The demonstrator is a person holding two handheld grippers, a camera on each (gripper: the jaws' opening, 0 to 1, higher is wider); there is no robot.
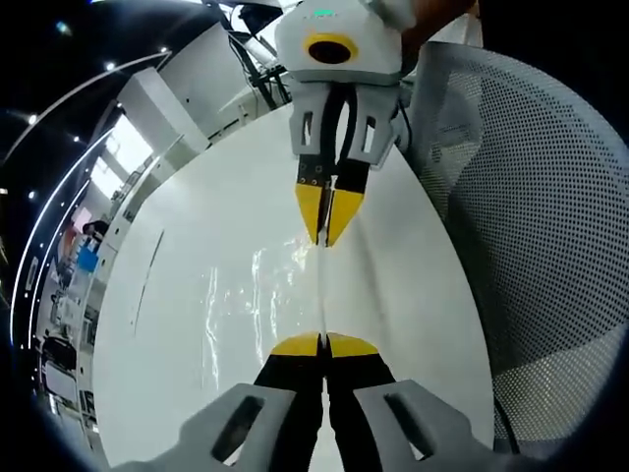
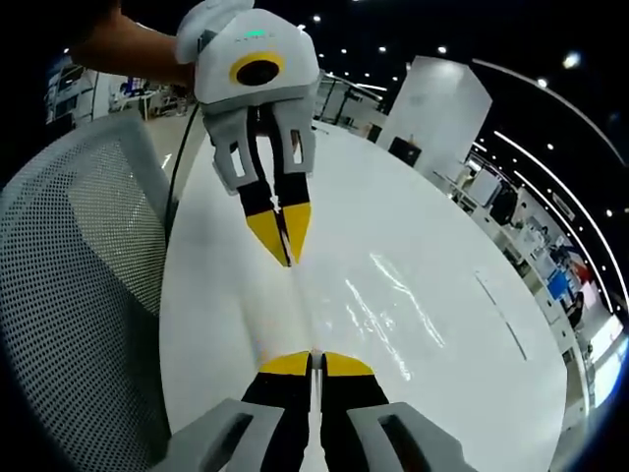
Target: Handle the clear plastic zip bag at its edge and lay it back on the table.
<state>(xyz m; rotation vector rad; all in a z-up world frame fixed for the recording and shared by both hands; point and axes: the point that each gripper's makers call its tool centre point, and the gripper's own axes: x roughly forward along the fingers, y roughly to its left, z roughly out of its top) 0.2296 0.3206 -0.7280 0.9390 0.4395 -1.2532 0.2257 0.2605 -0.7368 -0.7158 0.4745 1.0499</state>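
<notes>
Clear plastic zip bag is stretched between the two claws above the white worktop, one edge pulled into a taut ridge that runs straight from one claw to the other. In the left gripper view, the left claw sits at 6 o'clock with its yellow-tipped jaws pressed together on the near end of that edge; the right claw comes down from 12 o'clock, its jaws likewise pinched on the far end. The rest of the bag spreads toward 9 o'clock, its glossy film glinting against the worktop. In the right gripper view, the right claw grips the bag at 6 o'clock, and the left claw holds the opposite end near 12 o'clock; here the film falls away toward 3 o'clock. A mesh-backed chair stands beside the worktop, at 3 o'clock in the left gripper view and 9 o'clock in the right gripper view
</notes>
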